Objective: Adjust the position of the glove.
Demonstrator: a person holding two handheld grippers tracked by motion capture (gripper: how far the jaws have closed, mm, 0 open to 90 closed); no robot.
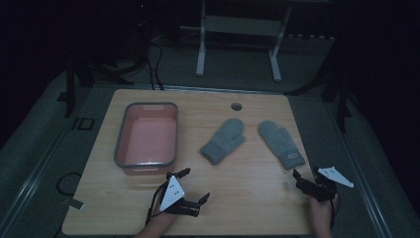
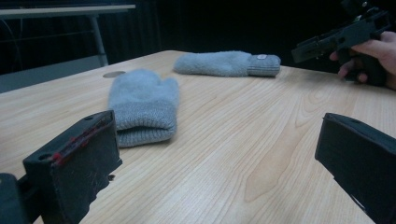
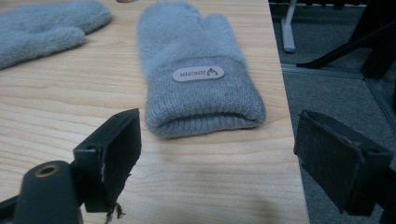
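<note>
Left gripper (image 1: 194,186) jaws apart, empty, near pink bin (image 1: 120,144) | left gripper view: left mitten (image 2: 142,105) flat ahead | right gripper view: right gripper (image 3: 215,158) wide apart, labelled mitten (image 3: 198,88) by table edge (image 3: 292,177); risk: nudged cuff slides off.

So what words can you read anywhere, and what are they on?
"JINGPIN": on the small oval patch on the cuff of the right mitten, with a tiny logo after it.
"ID": seemingly marked on the floor left of the table; too dim to be sure.
The left mitten shows no writing.
</note>
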